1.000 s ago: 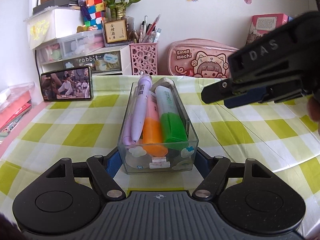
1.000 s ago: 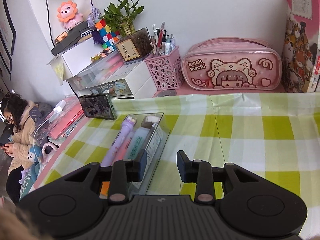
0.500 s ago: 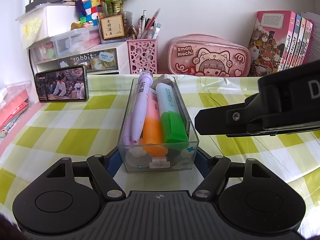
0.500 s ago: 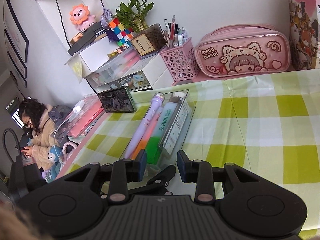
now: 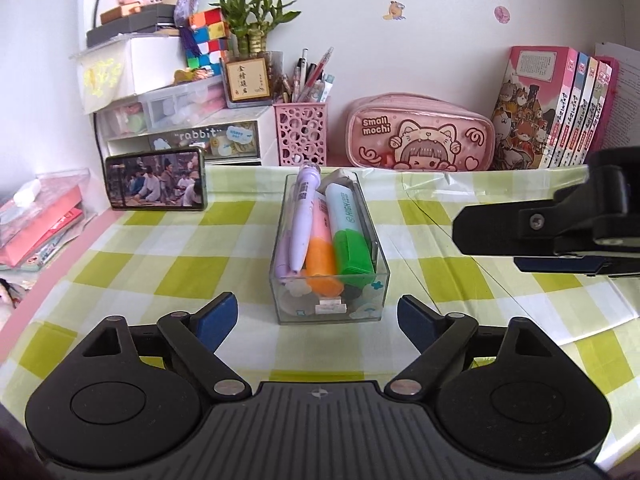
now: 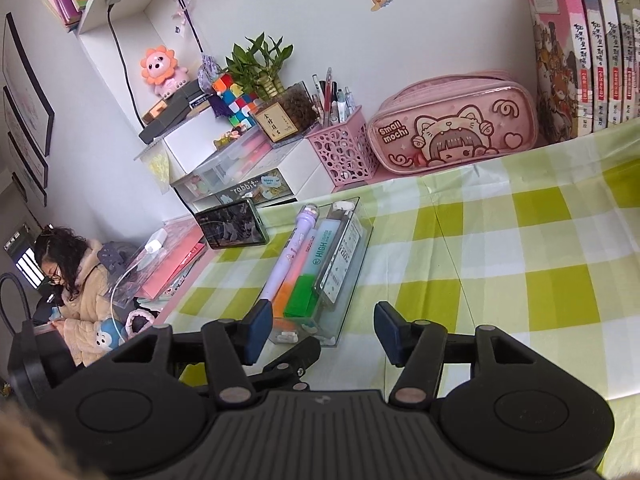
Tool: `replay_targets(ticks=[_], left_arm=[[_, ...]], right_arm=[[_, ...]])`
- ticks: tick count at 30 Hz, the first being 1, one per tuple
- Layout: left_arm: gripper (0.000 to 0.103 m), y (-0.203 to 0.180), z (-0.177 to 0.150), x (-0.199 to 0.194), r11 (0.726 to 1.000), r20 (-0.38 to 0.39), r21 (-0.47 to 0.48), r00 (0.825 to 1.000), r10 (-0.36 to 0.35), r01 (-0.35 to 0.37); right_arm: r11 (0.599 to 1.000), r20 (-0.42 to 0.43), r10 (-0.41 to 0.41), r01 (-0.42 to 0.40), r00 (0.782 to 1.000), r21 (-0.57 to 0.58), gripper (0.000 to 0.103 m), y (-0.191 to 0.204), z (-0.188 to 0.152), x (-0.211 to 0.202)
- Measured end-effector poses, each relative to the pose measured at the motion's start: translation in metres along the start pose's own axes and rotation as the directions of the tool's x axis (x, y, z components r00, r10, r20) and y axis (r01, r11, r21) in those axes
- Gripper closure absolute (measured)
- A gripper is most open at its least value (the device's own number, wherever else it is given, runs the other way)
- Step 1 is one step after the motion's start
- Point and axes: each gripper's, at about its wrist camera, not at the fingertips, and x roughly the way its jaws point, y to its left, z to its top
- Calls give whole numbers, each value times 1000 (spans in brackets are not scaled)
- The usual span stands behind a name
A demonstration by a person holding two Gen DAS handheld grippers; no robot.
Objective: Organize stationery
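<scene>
The left tongs [image 5: 318, 316] are opening, and their blue pads stand wide apart, one on each side of the near end of the clear plastic box [image 5: 329, 256]. The pads do not touch the box. The right tongs [image 6: 320, 334] are opening too, with nothing pinched; the near corner of the box only shows in the gap between them.

The box sits on the green and white checked worktop [image 5: 140, 272], in front of the pink cat pencil case [image 5: 420, 134]. Inside the box lie a long purple pen [image 5: 302, 216], an orange highlighter [image 5: 322, 258], a green-capped highlighter [image 5: 348, 236] and a flat clear packet [image 6: 344, 252] against one wall.

What could go wrong? The purple pen sticks out past the far end of the box. A bump from either tongs could push the light box along the worktop, or knock the pen out. The right tongs hang close to the box, so a quick swing is risky.

A moment ago the left tongs were squeezing the near end of the box. Now they have let go. The right tongs have also spread a bit wider.
</scene>
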Motion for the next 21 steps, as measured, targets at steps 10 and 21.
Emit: replay_targets(ticks=[10,21], left_arm=[[5,7,-11,-54,999,37,-29,999,-28,29],[5,15,-15,-98,999,106,25,994,37,-40]], right_arm=[[991,-9,-51,50,999,-126,50,24,-19,-37],[974,17,-65,67,998,-217,38,36,-39,-56]])
